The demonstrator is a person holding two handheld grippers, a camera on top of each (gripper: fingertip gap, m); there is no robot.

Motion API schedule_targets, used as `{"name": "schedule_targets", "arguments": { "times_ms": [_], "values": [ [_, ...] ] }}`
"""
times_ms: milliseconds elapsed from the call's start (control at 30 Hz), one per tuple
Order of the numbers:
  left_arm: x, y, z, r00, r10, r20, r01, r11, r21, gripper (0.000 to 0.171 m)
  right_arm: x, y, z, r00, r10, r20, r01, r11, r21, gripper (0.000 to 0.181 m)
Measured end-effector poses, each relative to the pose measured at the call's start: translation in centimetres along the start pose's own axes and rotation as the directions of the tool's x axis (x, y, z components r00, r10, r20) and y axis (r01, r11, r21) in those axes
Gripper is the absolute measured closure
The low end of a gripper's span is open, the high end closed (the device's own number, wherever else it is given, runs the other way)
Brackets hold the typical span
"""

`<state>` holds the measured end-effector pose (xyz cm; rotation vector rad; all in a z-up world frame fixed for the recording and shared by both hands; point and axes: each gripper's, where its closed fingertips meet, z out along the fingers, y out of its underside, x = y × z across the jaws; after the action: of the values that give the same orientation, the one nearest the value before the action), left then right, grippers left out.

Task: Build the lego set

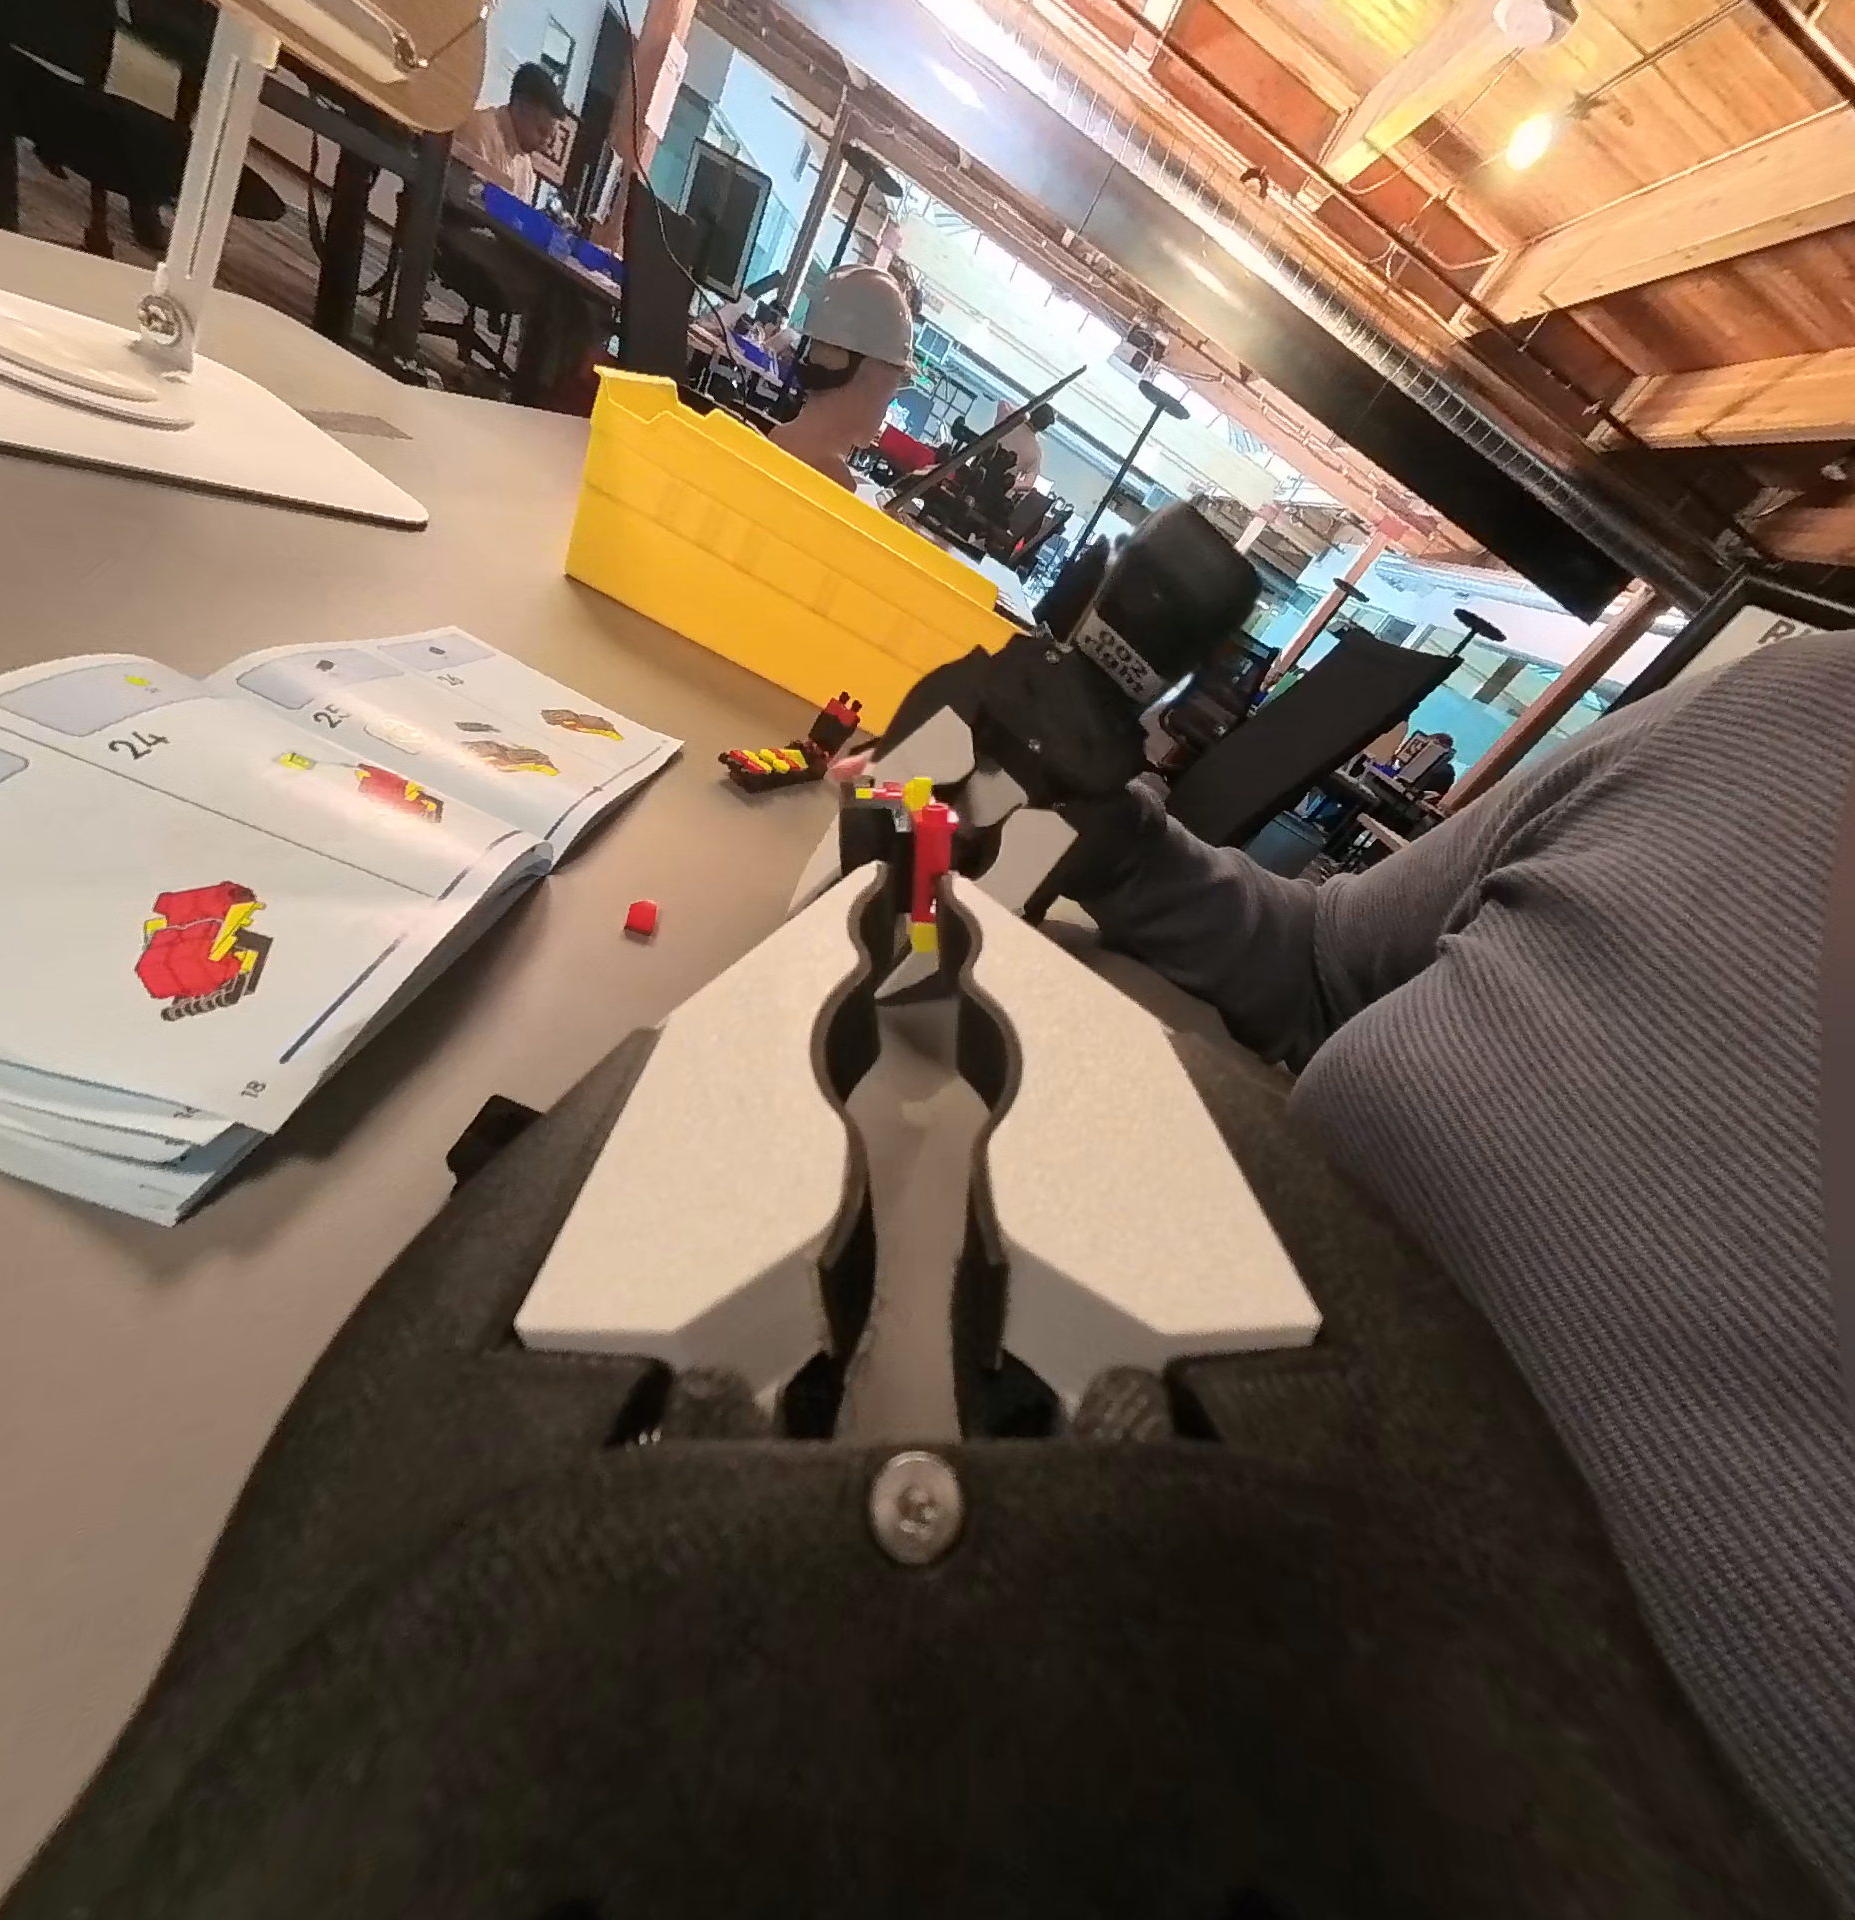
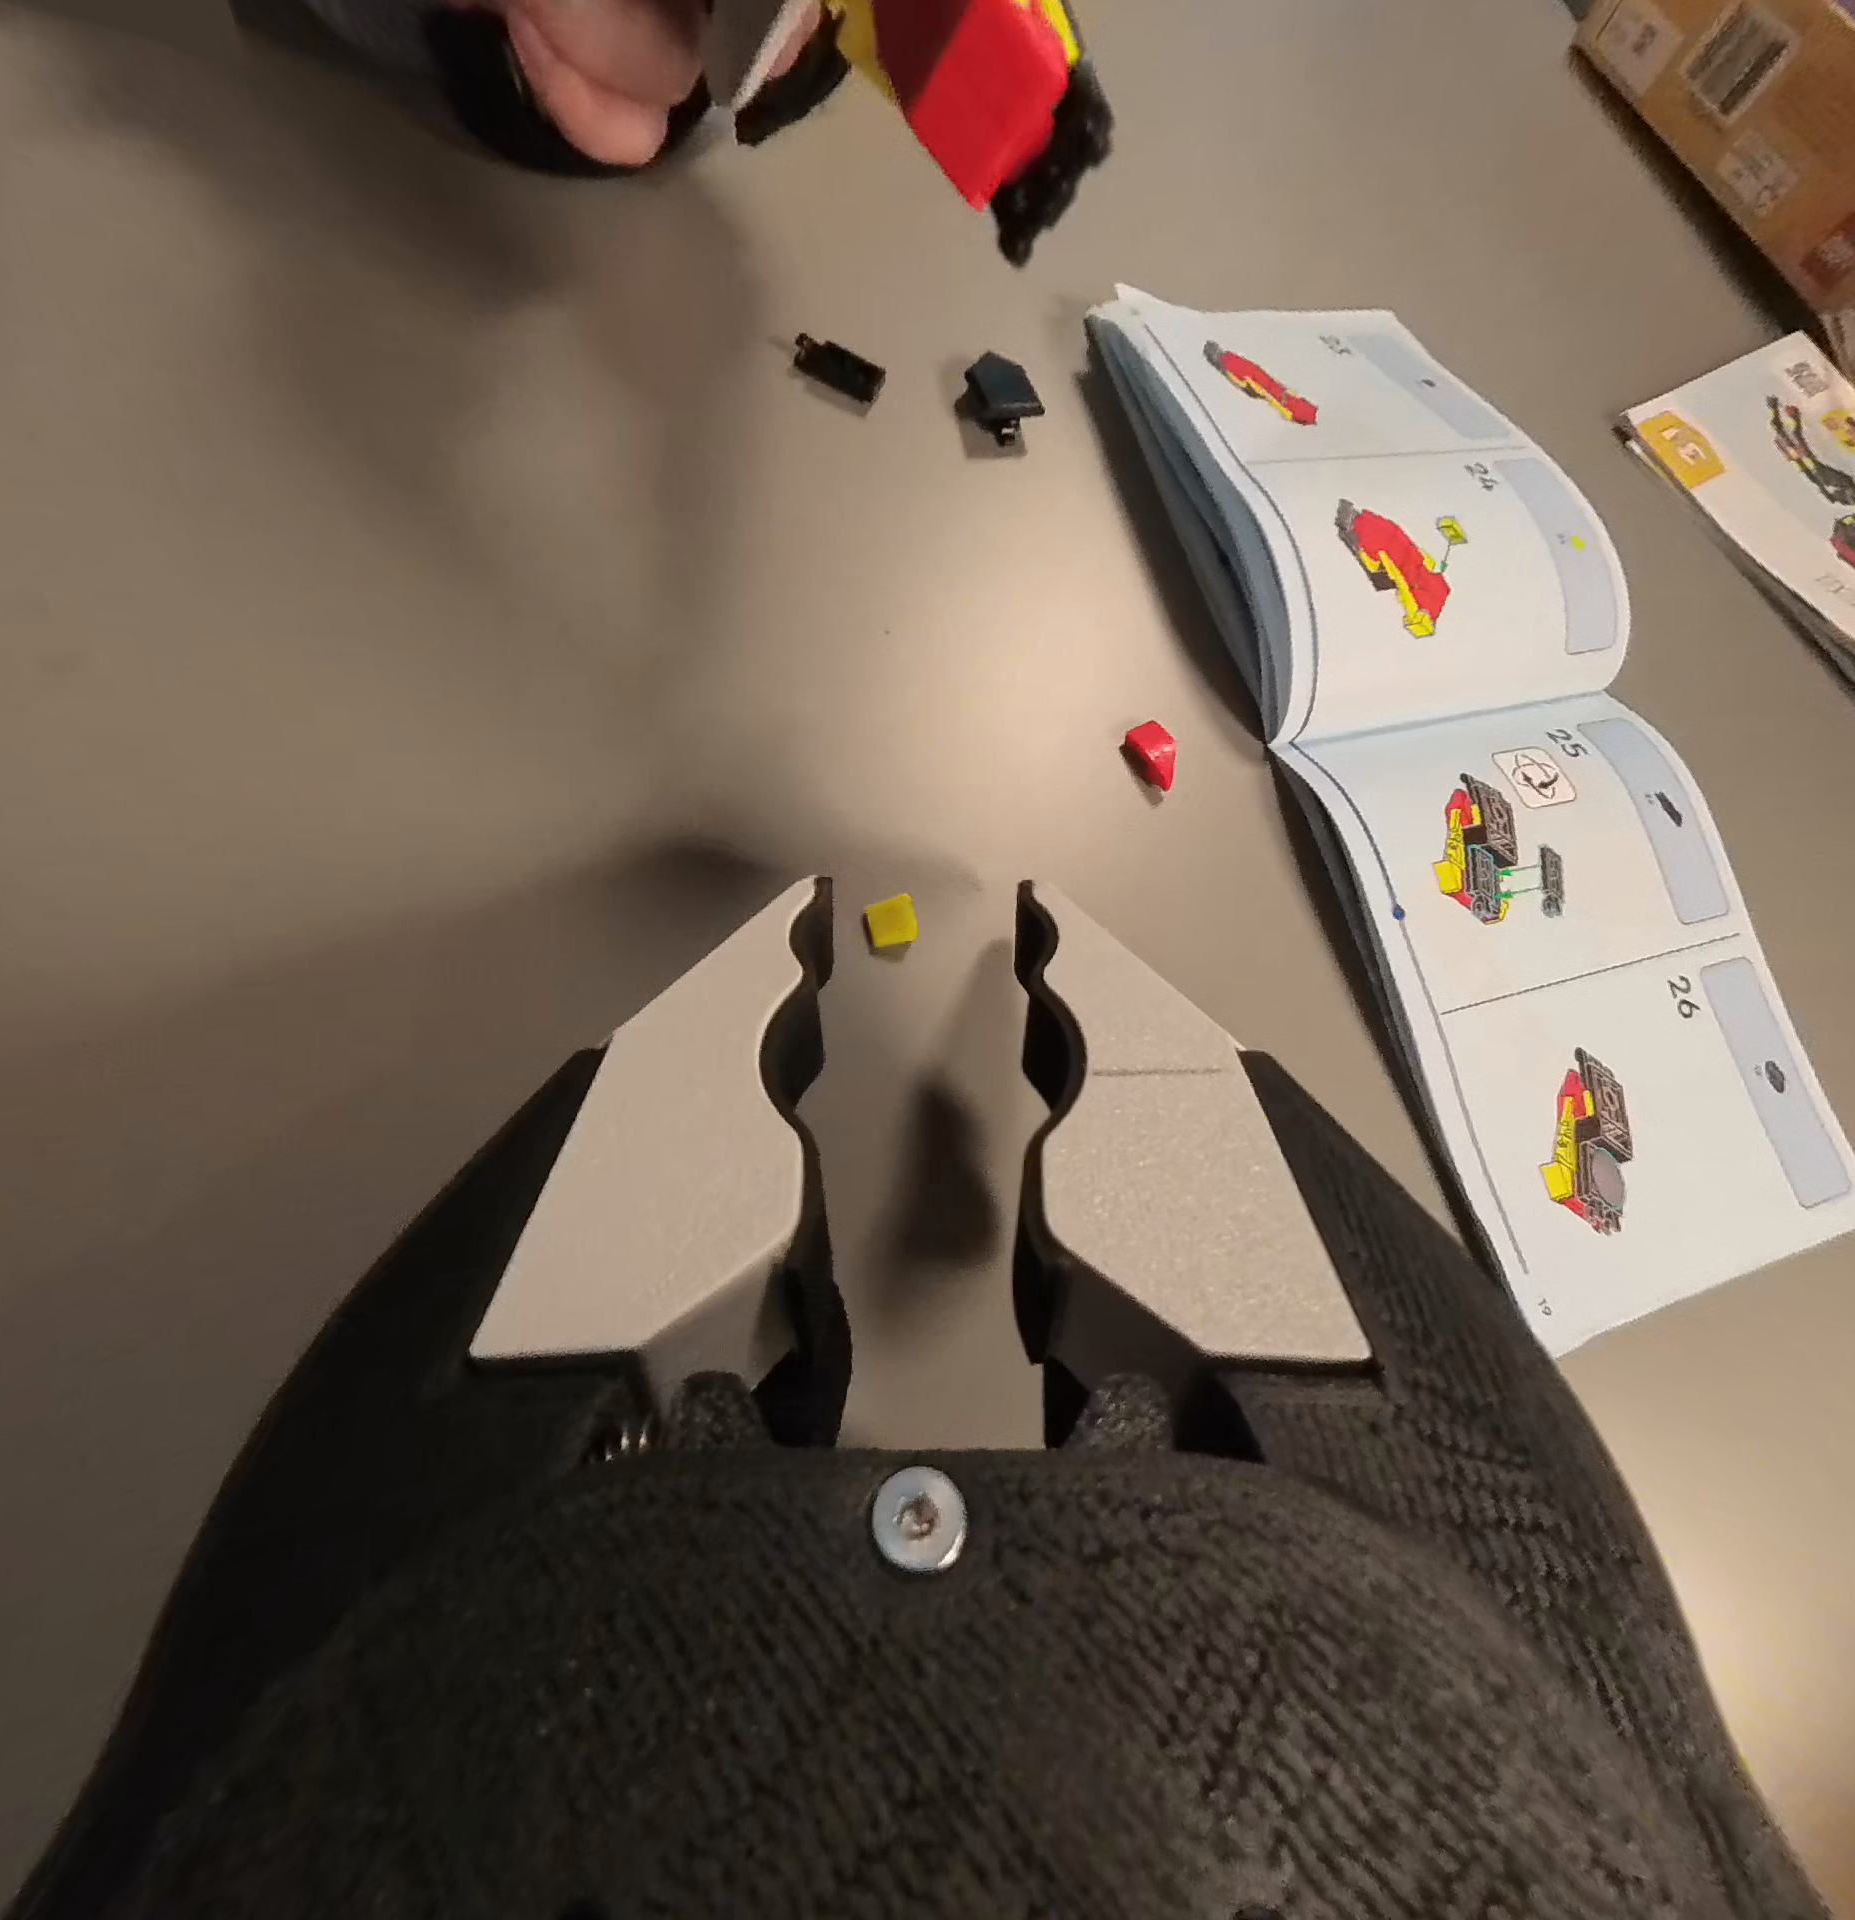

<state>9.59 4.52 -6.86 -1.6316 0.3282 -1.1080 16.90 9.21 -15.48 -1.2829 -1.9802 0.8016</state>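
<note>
My left gripper (image 1: 918,883) is shut on a small red, yellow and black lego assembly (image 1: 925,868) and holds it above the table. The assembly also shows blurred at the top of the right wrist view (image 2: 985,94). My right gripper (image 2: 921,888) is open and points down at the table. A small yellow piece (image 2: 890,921) lies on the table between its fingertips, nearer the left finger. A small red sloped piece (image 2: 1151,753) lies just beyond, to the right. Two black pieces (image 2: 838,366) (image 2: 998,395) lie farther off.
An open instruction booklet (image 2: 1474,831) lies right of the right gripper, with a second leaflet (image 2: 1796,499) and a cardboard box (image 2: 1754,104) beyond it. A yellow bin (image 1: 757,561), a black, red and yellow sub-assembly (image 1: 788,758) and a white stand base (image 1: 175,416) are on the table. The left gripper's tips are roughly 12 cm from the right gripper's.
</note>
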Motion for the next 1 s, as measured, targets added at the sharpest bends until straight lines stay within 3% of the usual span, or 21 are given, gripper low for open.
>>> {"name": "schedule_targets", "arguments": {
  "times_ms": [233,433,833,900,1000],
  "values": [
    [0.0,0.1,0.0,1.0,0.004,0.001,-0.004,1.0,-0.005,0.165,1.4,1.1,-1.1,0.997,0.043,-0.06,-0.045,0.998,-0.039,0.151],
    [0.1,0.1,0.1,1.0,0.013,0.004,-0.013,1.0,-0.012,0.165,-0.3,0.3,-0.7,0.982,0.176,0.07,-0.176,0.984,-0.002,0.161],
    [0.3,0.3,0.3,1.0,0.026,-0.003,-0.026,0.999,-0.024,0.165,0.0,0.3,0.1,0.992,0.121,0.031,-0.121,0.992,-0.027,0.176],
    [0.8,0.4,0.4,0.999,0.043,-0.026,-0.044,0.999,-0.027,0.165,0.4,-1.5,-0.5,0.996,0.09,0.025,-0.091,0.995,0.028,0.176],
    [1.9,0.8,0.6,0.993,0.104,-0.063,-0.106,0.993,-0.042,0.165,0.4,-7.4,-2.4,0.995,0.037,0.089,-0.055,0.976,0.209,0.176]
  ]
}}
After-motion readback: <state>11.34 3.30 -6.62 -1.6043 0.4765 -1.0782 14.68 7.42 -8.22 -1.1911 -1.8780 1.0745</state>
